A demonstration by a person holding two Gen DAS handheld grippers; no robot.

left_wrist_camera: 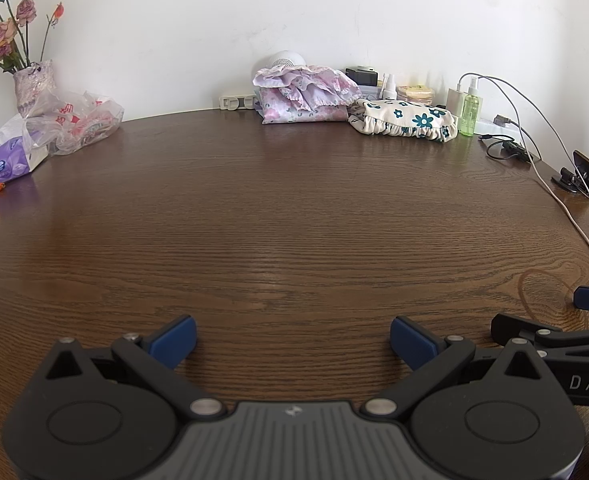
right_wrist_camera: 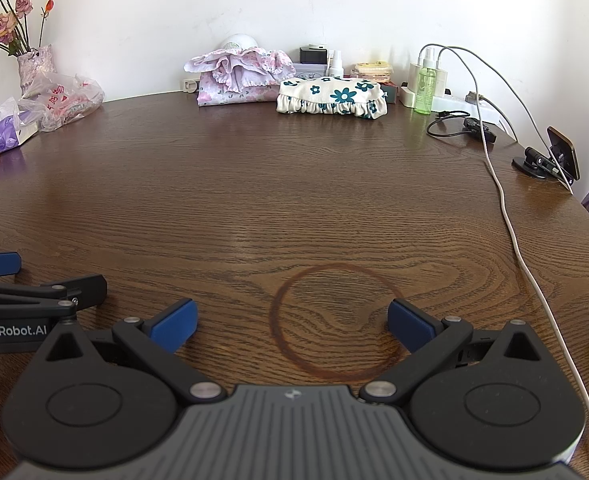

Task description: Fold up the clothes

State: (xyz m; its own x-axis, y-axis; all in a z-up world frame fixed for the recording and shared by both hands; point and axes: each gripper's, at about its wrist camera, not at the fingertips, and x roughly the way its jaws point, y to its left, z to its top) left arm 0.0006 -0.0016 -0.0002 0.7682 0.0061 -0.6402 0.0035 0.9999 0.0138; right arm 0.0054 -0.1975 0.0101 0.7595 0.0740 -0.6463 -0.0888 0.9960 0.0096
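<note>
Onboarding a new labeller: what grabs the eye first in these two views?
Both claws, left claw and right claw, stand wide open and empty over the bare brown table. The clothes sit far back by the wall: a pink floral bundle beside a cream garment with teal flowers. A dark ring stain marks the wood between the right claw's fingers.

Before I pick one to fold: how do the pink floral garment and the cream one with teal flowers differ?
The pink floral garment has small pale flowers and loose ruffles piled on top; the cream garment has large teal flowers and a gathered edge. The pink one sits left, the cream one right. Both lie bundled by the wall.
</note>
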